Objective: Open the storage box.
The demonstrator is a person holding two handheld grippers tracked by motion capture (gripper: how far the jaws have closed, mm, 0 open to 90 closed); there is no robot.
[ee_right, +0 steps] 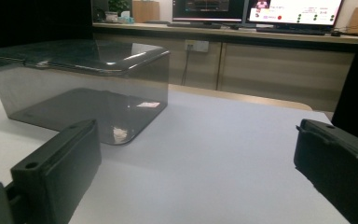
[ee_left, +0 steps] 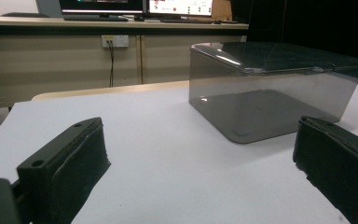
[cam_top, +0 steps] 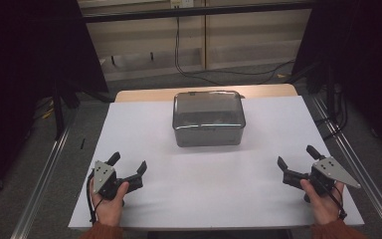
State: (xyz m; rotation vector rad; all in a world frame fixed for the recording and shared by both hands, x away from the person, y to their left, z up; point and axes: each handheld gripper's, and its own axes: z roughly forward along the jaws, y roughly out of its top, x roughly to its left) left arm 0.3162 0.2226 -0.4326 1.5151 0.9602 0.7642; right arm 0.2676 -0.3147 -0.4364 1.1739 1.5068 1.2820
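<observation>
High view: left gripper (cam_top: 128,165) held in the person's left hand (cam_top: 108,201) low over the white table sheet (cam_top: 189,189), jaws spread wide, nothing between them. Right gripper (cam_top: 295,157) in the right hand (cam_top: 323,199), jaws also wide apart and empty, grey three-cornered plate (cam_top: 335,171) on top. Smoky translucent box (cam_top: 208,118) with a closed clear lid sits on the sheet ahead of both grippers, well apart from each, roughly between their lines of reach: forward and to the right of the left gripper, forward and to the left of the right one. Wooden table edge (cam_top: 144,94) shows just past the sheet behind the box. Left gripper view: own two black jaws at bottom left and bottom right, wide gap, bare white sheet (ee_left: 168,154) between them; box (ee_left: 270,88) ahead and toward the right jaw, not touching it, lid (ee_left: 279,56) domed and shut. Beyond it a beige cabinet with a wall socket (ee_left: 114,41) and monitors (ee_left: 142,7) on top. Right gripper view: own jaws again far apart, empty, sheet (ee_right: 214,154) between; box (ee_right: 81,84) ahead and toward the left jaw, near but apart, with a small glint and reflection on its front corner. Contents of the box cannot be made out through the tinted walls. Monitors (ee_right: 256,10) on the counter behind.
</observation>
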